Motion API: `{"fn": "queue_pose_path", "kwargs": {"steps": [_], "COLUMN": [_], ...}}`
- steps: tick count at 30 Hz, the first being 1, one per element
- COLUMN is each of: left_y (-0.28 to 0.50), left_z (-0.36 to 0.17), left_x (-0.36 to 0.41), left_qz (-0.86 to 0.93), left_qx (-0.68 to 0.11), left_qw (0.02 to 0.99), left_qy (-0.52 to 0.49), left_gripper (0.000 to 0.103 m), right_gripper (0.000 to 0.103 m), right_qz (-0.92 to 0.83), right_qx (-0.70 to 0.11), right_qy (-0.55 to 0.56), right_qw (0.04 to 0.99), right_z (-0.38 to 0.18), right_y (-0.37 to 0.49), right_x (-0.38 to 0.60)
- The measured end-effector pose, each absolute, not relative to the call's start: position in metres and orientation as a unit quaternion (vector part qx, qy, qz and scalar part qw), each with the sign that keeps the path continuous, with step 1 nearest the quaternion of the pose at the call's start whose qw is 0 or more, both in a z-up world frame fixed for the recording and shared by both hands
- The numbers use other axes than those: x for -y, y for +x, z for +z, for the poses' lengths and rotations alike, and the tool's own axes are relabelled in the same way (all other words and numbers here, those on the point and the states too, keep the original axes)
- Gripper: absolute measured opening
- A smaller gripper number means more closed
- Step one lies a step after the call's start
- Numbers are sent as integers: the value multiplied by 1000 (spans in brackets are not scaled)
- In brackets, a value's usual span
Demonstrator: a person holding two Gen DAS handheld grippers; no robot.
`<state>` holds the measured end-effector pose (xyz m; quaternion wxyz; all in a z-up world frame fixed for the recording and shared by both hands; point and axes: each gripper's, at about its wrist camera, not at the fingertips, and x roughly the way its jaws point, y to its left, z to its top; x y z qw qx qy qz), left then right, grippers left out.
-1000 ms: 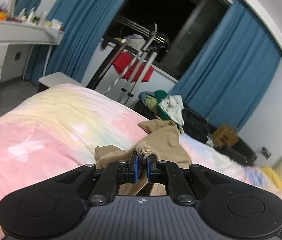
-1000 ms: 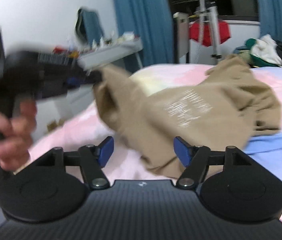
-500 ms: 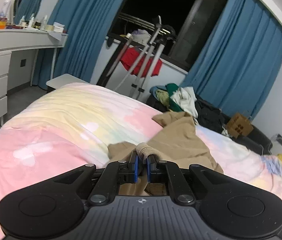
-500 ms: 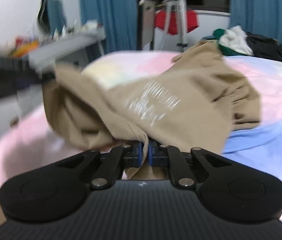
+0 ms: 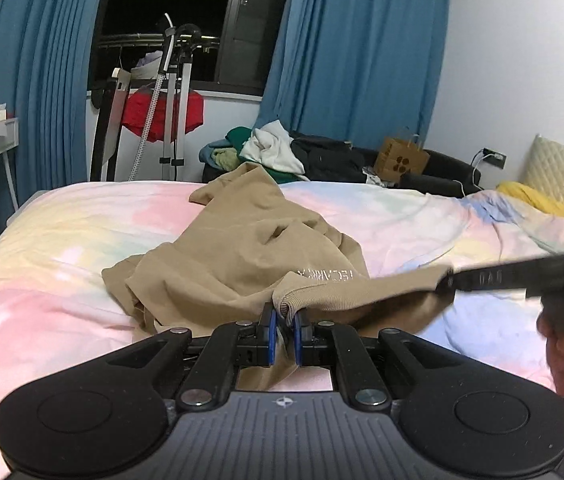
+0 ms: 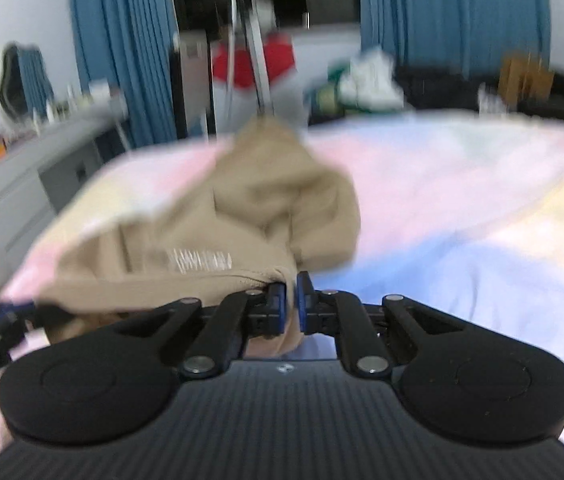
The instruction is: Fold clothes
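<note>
Left wrist view: left gripper (image 5: 282, 330) clenched on ribbed hem of tan sweatshirt (image 5: 242, 256); right gripper (image 6: 290, 300) clamped on same hem, stretched between them. Body lies crumpled on bed (image 5: 62, 240). No fold visible; flattening and folding remain.

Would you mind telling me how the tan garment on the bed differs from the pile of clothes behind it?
The tan garment is one piece, one colour; the pile of clothes mixes white, green, blue and black pieces. The tan garment lies on the pastel bedcover, its hem gripped by the left gripper and right gripper; the pile sits beyond the bed, untouched. Both are crumpled and unfolded.
</note>
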<state>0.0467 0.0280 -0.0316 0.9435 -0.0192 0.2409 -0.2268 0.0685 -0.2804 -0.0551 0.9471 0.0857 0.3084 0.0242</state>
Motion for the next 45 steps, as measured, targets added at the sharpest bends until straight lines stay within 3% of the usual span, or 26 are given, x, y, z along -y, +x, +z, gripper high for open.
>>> {"fn": "queue_pose_path", "kwargs": {"steps": [6, 8, 9, 13, 19, 27, 28, 30, 32, 33, 37, 39, 45], "left_y": [51, 53, 53, 54, 56, 52, 51, 50, 49, 48, 49, 48, 32], "left_z": [-27, -25, -25, -24, -24, -23, -24, -27, -30, -32, -39, -41, -45], "left_x": [-42, -47, -48, -47, -53, -53, -51, -46, -43, -41, -39, -37, -14], "left_qz": [-219, -216, -215, -213, -193, -188, -188, -187, -185, -183, -162, -155, -152], "left_qx": [-240, -239, -239, -238, -232, -223, -224, -226, -229, -231, -248, -254, -252], "left_qw": [944, 944, 944, 945, 949, 953, 953, 954, 954, 954, 954, 954, 955], "left_qy": [-56, -69, -74, -71, -85, -81, -74, -62, -53, -49, -40, -35, 34], "left_gripper": [9, 9, 9, 9, 9, 9, 9, 9, 9, 9, 17, 38, 78], "right_gripper": [37, 62, 66, 67, 66, 67, 65, 48, 20, 15, 11, 11, 11], "right_qz": [66, 83, 92, 104, -22, -104, -101, -95, -85, -73, -19, 9, 64], "right_qx": [-338, -336, -333, -317, -265, -295, -289, -275, -260, -249, -211, -200, -185], "right_qy": [108, 88, 75, 7, -39, 201, 210, 228, 239, 233, 225, 232, 253], "right_qw": [933, 934, 935, 943, 963, 928, 929, 929, 932, 937, 951, 952, 948], "right_z": [-63, -64, -64, -72, -84, -93, -93, -91, -89, -86, -75, -69, -57], "right_y": [67, 64, 62, 55, 56, 31, 30, 28, 27, 28, 27, 26, 23], "right_x": [272, 260, 252, 215, 194, 271, 272, 275, 275, 270, 260, 260, 262]}}
